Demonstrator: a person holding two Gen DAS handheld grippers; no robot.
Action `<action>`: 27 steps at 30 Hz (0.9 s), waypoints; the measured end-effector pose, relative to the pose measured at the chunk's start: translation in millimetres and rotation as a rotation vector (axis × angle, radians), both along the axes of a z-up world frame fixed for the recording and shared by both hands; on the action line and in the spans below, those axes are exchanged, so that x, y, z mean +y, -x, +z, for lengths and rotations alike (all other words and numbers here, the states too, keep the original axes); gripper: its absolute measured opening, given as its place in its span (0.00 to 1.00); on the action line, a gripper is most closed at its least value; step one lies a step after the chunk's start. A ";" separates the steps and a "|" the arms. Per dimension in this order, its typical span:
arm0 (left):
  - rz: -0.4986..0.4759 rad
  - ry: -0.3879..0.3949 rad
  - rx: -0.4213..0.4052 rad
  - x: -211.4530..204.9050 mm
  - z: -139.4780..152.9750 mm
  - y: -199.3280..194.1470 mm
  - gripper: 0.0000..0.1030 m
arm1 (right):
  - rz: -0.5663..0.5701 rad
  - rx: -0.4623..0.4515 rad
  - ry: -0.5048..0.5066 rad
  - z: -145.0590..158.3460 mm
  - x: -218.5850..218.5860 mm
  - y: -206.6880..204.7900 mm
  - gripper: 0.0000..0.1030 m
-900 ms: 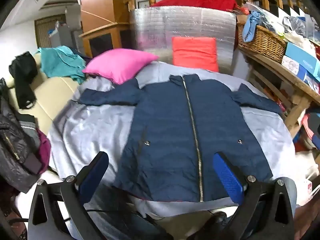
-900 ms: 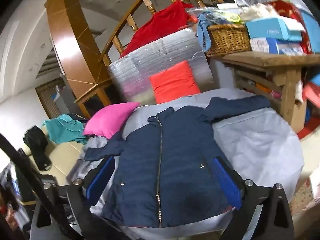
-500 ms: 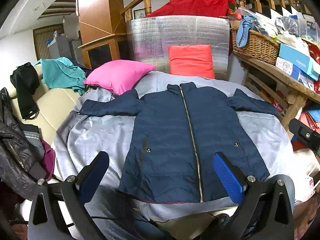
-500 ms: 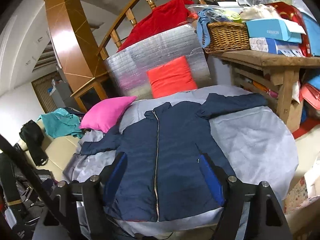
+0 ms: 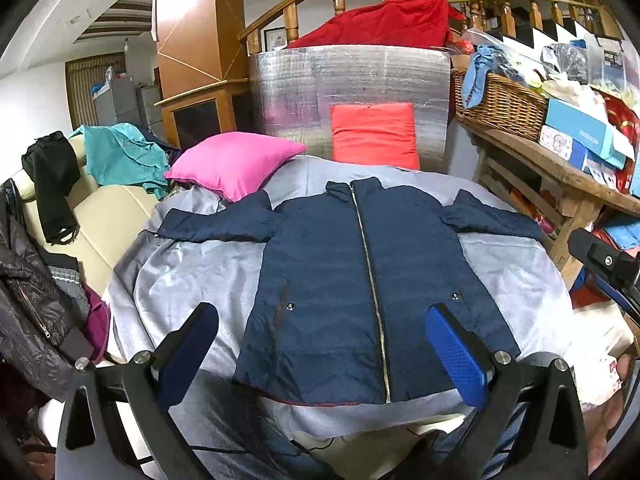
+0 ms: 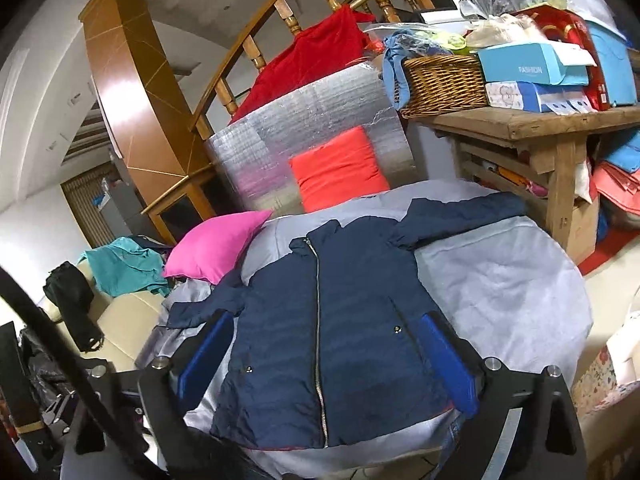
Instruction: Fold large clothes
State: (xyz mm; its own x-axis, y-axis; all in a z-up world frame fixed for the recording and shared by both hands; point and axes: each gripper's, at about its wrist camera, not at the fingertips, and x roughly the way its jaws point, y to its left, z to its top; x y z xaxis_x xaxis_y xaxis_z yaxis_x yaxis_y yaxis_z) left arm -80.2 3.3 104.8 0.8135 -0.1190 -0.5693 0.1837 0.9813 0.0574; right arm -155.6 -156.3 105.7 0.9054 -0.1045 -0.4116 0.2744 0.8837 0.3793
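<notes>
A navy zip-up jacket (image 5: pixel 360 280) lies flat and zipped on a grey sheet (image 5: pixel 192 264), sleeves spread to both sides, hem toward me. It shows again in the right wrist view as the jacket (image 6: pixel 332 340). My left gripper (image 5: pixel 320 350) hovers above the near hem, open, blue pads wide apart, nothing between them. My right gripper (image 6: pixel 328 364) is also open over the lower half of the jacket and holds nothing. Part of the right gripper's black frame (image 5: pixel 604 260) shows at the right edge of the left wrist view.
A pink pillow (image 5: pixel 236 164) and an orange cushion (image 5: pixel 374 134) lie beyond the jacket against a silver foil panel (image 5: pixel 348 80). A wooden bench (image 6: pixel 540 128) with a wicker basket (image 6: pixel 444 84) and boxes stands right. A cream sofa (image 5: pixel 104 220) with clothes is left.
Both grippers have pulled back and risen slightly, so the jacket looks smaller and farther. The right gripper's frame has entered the left wrist view at its right edge. The jacket has not moved.
</notes>
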 end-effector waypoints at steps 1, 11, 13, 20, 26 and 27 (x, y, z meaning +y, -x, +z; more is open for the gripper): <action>0.001 -0.001 -0.007 0.0 1.9 2.3 1.00 | 0.001 0.002 0.009 -0.8 2.6 1.4 0.93; -0.013 0.011 -0.003 2.0 9.2 7.0 1.00 | 0.023 0.017 0.013 13.4 7.1 10.0 0.93; 0.004 0.005 -0.013 3.6 9.3 6.6 1.00 | 0.016 0.016 0.022 13.1 8.9 9.7 0.93; 0.004 0.017 -0.003 4.1 8.3 6.1 1.00 | 0.032 0.025 0.008 11.0 8.4 8.3 0.93; -0.006 0.014 -0.012 1.7 12.7 9.5 1.00 | 0.034 0.021 0.030 11.9 13.1 7.9 0.93; -0.010 0.014 -0.010 0.9 12.6 9.5 1.00 | 0.031 0.020 0.032 11.7 12.4 7.2 0.93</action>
State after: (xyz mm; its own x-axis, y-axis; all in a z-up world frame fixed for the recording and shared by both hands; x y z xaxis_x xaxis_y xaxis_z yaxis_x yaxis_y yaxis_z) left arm -89.7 4.3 117.4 0.8178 -0.1350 -0.5594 0.1928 0.9802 0.0454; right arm -162.8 -143.9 117.4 0.9001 -0.0898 -0.4264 0.2539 0.9033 0.3458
